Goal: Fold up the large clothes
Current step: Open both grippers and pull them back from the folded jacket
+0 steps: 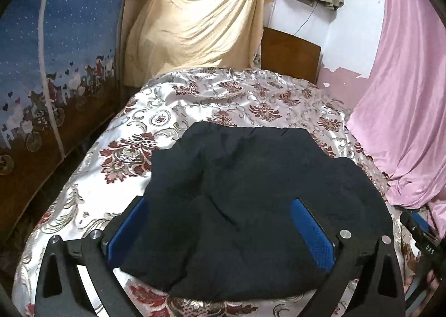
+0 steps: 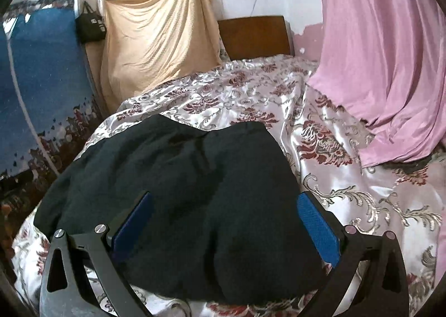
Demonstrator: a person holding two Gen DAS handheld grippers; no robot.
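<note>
With both the left gripper [image 1: 220,229] and right gripper [image 2: 224,222] hanging released, jaws wide, the folded dark garment [image 1: 251,194] is risking slumping apart on the slippery satin bedspread [image 1: 117,133].

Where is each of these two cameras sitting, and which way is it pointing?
Left wrist view: sits on the left gripper, looking along its open blue fingers, down over the dark garment on the bed; the right gripper shows at the right edge.
Right wrist view: sits on the right gripper, open, looking over the same garment.
Both share the bed, beige cloth and pink cloth.
</note>
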